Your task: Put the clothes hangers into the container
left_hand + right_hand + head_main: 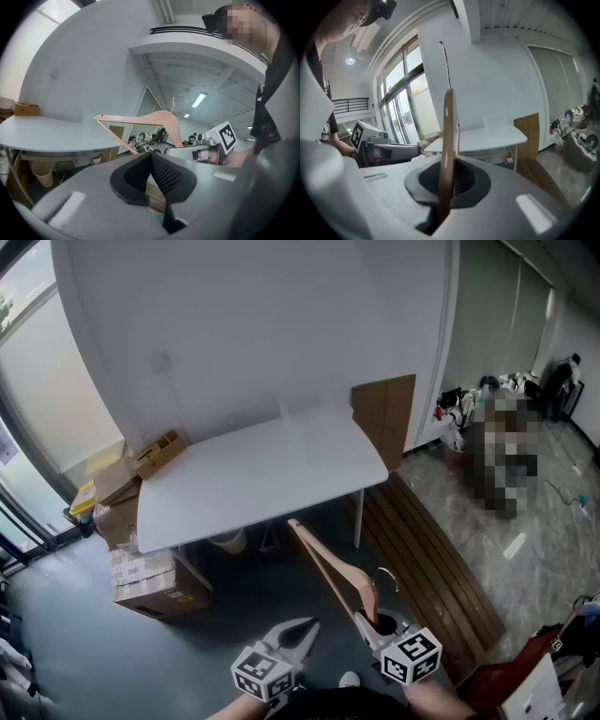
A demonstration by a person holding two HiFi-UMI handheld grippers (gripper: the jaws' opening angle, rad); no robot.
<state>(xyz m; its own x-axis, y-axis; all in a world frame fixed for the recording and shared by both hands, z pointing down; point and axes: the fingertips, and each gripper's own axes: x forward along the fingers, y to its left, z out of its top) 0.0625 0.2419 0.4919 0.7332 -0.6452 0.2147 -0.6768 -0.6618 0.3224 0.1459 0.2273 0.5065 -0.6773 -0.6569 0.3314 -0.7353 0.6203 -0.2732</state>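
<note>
At lower centre, the left tongs [307, 625] are pressed together, empty; the right tongs [368, 622] are clamped on a wooden hanger [323, 561] slanting up-left. It is judged stiff, light and smooth, best taken near its neck. Beyond is seen the desk [262, 474].

Office: white table [262, 474]; cardboard boxes [150, 582]

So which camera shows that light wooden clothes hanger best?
The left gripper view: the light wooden clothes hanger appears side-on, showing most of its triangular outline. The head view shows it foreshortened from above. The right gripper view shows only its thin edge between the jaws.
</note>
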